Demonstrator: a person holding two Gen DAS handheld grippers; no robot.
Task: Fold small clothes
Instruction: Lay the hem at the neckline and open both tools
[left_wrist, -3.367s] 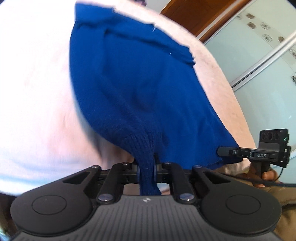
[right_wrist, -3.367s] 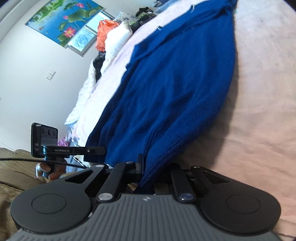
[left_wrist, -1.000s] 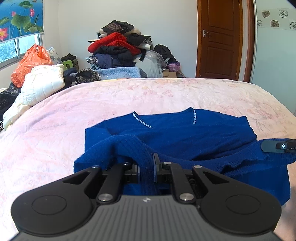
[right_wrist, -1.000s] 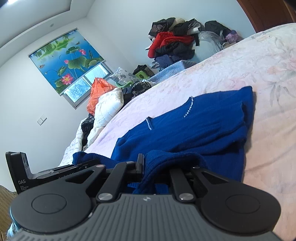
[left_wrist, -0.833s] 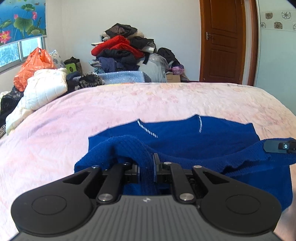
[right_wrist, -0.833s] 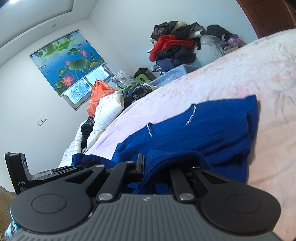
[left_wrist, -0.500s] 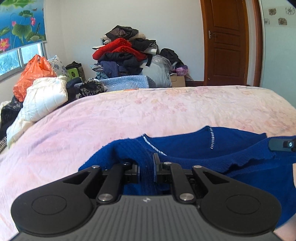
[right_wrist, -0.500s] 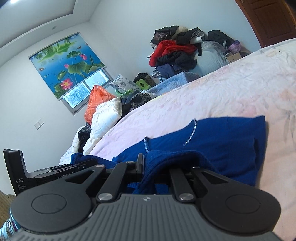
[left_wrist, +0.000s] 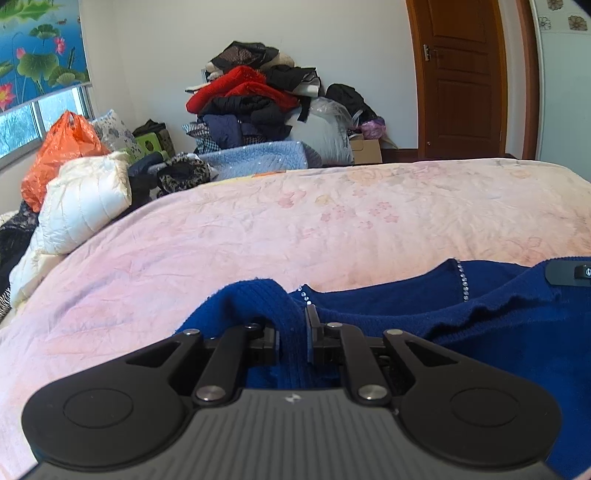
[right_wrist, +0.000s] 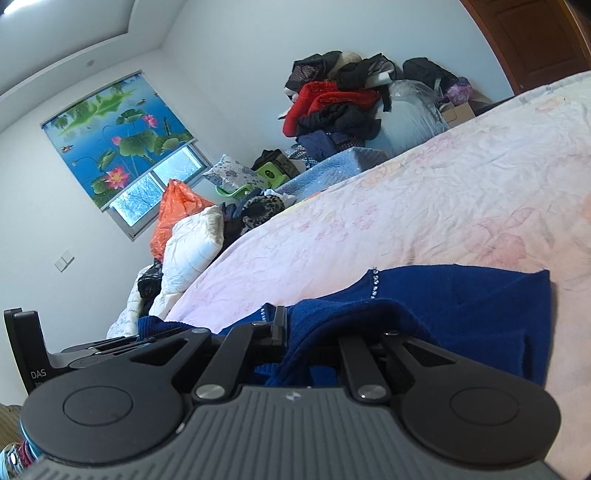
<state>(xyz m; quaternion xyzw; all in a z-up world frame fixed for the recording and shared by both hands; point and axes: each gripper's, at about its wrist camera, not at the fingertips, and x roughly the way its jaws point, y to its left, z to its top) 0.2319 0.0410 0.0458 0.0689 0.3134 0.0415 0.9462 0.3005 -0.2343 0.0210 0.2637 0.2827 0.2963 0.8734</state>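
Observation:
A dark blue knitted sweater (left_wrist: 480, 325) (right_wrist: 461, 302) lies on the pink bedspread (left_wrist: 295, 229) (right_wrist: 443, 192), its rhinestone-trimmed neckline facing away from me. My left gripper (left_wrist: 291, 328) is shut on a ribbed fold of the sweater's hem, held over the garment's near left part. My right gripper (right_wrist: 306, 332) is shut on another bunch of the same hem; cloth hides its right finger. In the left wrist view the right gripper's black edge (left_wrist: 569, 273) shows at the far right. The left gripper's body (right_wrist: 74, 354) shows at the lower left of the right wrist view.
A heap of clothes (left_wrist: 258, 107) stands against the far wall beyond the bed. An orange bag (left_wrist: 62, 147) and a white quilted bundle (left_wrist: 85, 199) lie at the bed's left side under the window. A brown door (left_wrist: 461, 74) is at the far right.
Both grippers carried the hem forward over the sweater toward its neckline. Less of the garment's body shows in front of them, and the neckline now sits close to the fingers.

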